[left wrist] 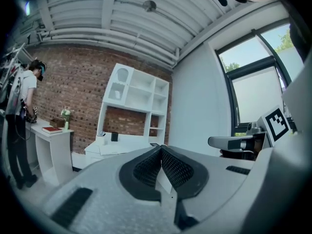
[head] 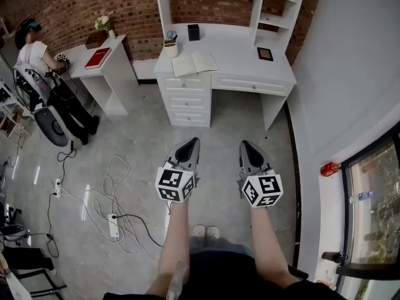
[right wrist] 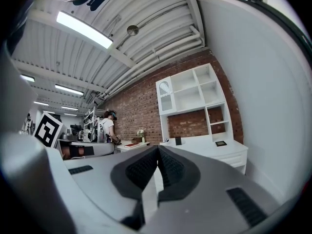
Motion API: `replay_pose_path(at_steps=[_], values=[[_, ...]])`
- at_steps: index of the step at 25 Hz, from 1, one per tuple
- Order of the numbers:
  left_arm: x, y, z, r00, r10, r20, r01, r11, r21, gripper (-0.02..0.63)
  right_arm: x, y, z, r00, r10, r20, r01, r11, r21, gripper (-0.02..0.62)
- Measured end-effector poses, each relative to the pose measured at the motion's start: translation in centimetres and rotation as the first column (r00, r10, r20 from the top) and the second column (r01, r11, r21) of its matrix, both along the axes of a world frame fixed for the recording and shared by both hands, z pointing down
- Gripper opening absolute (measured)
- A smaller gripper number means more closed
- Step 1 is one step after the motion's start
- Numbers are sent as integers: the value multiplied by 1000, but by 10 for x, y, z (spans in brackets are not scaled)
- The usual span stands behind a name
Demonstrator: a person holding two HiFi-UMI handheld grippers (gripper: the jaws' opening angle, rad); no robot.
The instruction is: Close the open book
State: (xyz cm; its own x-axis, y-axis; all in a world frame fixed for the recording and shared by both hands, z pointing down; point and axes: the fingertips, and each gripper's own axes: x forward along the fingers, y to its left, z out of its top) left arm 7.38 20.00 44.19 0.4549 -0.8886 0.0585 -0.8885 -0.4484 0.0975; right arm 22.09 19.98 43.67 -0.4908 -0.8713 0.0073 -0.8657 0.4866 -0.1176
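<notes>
1. Well, the open book (head: 194, 63) is lying flat, pages up, near the front edge of the white desk (head: 244, 55) against the brick wall; only the head view is showing its pages.
2. Both gripper views are catching that desk top edge-on, so the book is too small to tell there.
3. The left gripper (head: 193, 140) and right gripper (head: 244, 142) are hovering side by side over the floor, well apart from the desk and pointing toward it.
4. Each gripper view is showing its own jaws pressed together on nothing.
5. A person (head: 37, 58) is standing at a side table (head: 81, 54); floor cables (head: 115, 192) are showing in the head view alone.
</notes>
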Motion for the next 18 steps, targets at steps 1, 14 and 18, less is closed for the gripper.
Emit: replay_pose_path(at_steps=[1, 14, 18], values=[[-1, 2, 2, 1000, -3, 6, 4, 1000, -6, 8, -3, 0, 1, 1000, -13, -1, 13, 1000, -2, -2], [-39, 30, 15, 992, -123, -5, 122, 992, -44, 8, -25, 4, 4, 992, -118, 50, 118, 993, 13, 233], [-45, 34, 12, 989, -145, -24, 144, 989, -27, 8, -26, 6, 5, 992, -122, 44, 121, 993, 17, 242]])
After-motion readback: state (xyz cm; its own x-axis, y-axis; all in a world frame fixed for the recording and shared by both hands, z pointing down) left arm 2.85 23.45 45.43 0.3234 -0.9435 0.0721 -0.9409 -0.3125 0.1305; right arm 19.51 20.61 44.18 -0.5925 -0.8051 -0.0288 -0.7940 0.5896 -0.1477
